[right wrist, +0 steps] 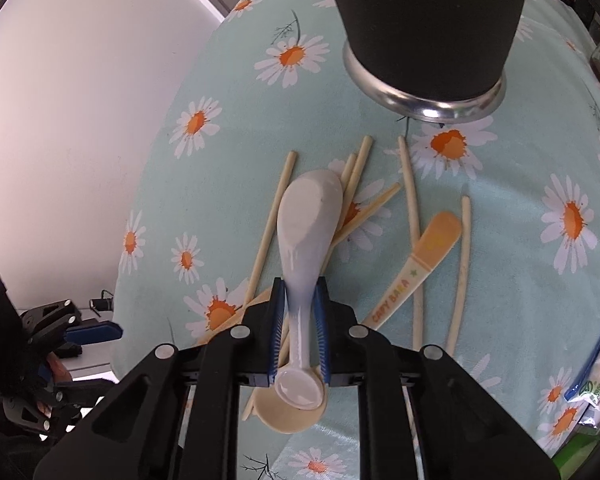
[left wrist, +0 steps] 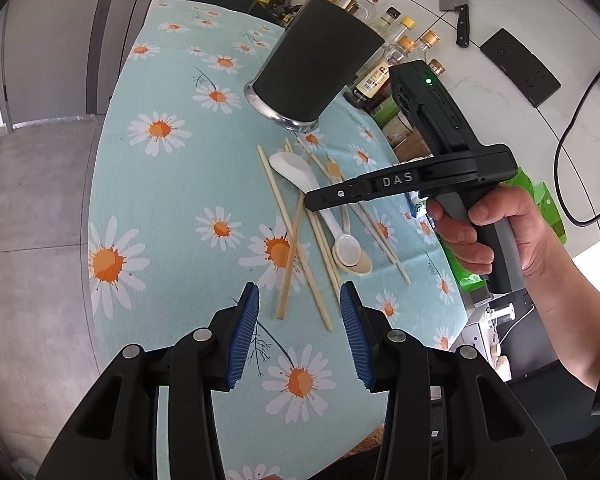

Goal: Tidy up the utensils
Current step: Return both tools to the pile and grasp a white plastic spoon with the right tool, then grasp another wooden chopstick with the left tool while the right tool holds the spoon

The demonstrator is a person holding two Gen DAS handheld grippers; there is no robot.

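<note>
The black utensil holder point(right wrist: 428, 28) stands upright; the right gripper point(right wrist: 299, 320) clamps the white spoon point(right wrist: 306, 232); left gripper point(left wrist: 299, 334) fingers hover apart.

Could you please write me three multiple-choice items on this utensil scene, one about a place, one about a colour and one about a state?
1. Where does the black holder stand?
A. beyond the utensil pile
B. on the floor
C. lying on the chopsticks

2. What colour are the pads of the left gripper?
A. red
B. blue
C. green

3. What is the right gripper doing?
A. hanging open over bare cloth
B. clamping a chopstick
C. closed on the white spoon

Answers: 1 A, it stands upright on the daisy tablecloth behind the chopsticks. 2 B, both ribbed pads show blue. 3 C, its pads press the spoon's handle.
</note>
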